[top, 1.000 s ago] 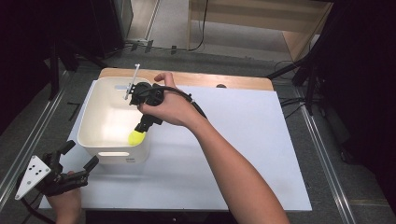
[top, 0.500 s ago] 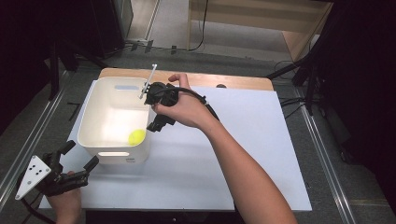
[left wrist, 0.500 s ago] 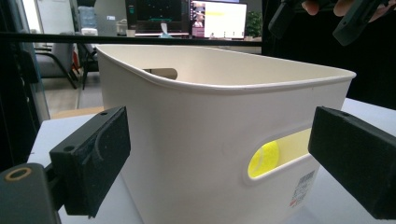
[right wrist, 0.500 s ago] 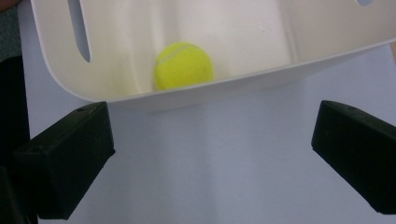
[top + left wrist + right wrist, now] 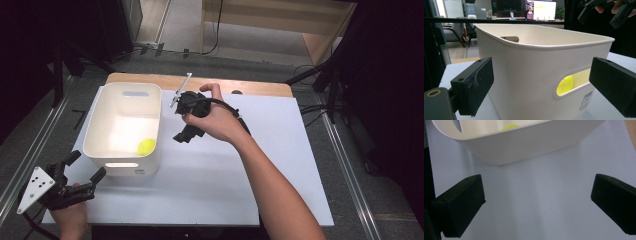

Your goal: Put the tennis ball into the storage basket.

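A white plastic bin (image 5: 125, 127) stands on the left part of the white table top. A yellow ball (image 5: 146, 146) lies inside it near the front right corner. My right gripper (image 5: 186, 135), held in a hand, hovers just right of the bin, open with nothing between its jaws. In the right gripper view (image 5: 536, 202) the bin (image 5: 524, 142) and the ball (image 5: 510, 126) sit beyond the jaws. My left gripper (image 5: 86, 166) rests open at the table's front left corner, facing the bin. In the left gripper view (image 5: 544, 87) the ball (image 5: 566, 85) shows through the bin's (image 5: 529, 65) handle slot.
The white table top (image 5: 250, 165) stretches right of the bin, and a wooden edge (image 5: 250, 87) runs along the back. Metal rails (image 5: 345, 165) flank the table. Beyond the bin, the left gripper view has a lit monitor (image 5: 541, 10) and the right gripper (image 5: 604, 12).
The right gripper let go of the yellow ball inside the bin, rose, and moved right to beside the bin. The left gripper stayed put.
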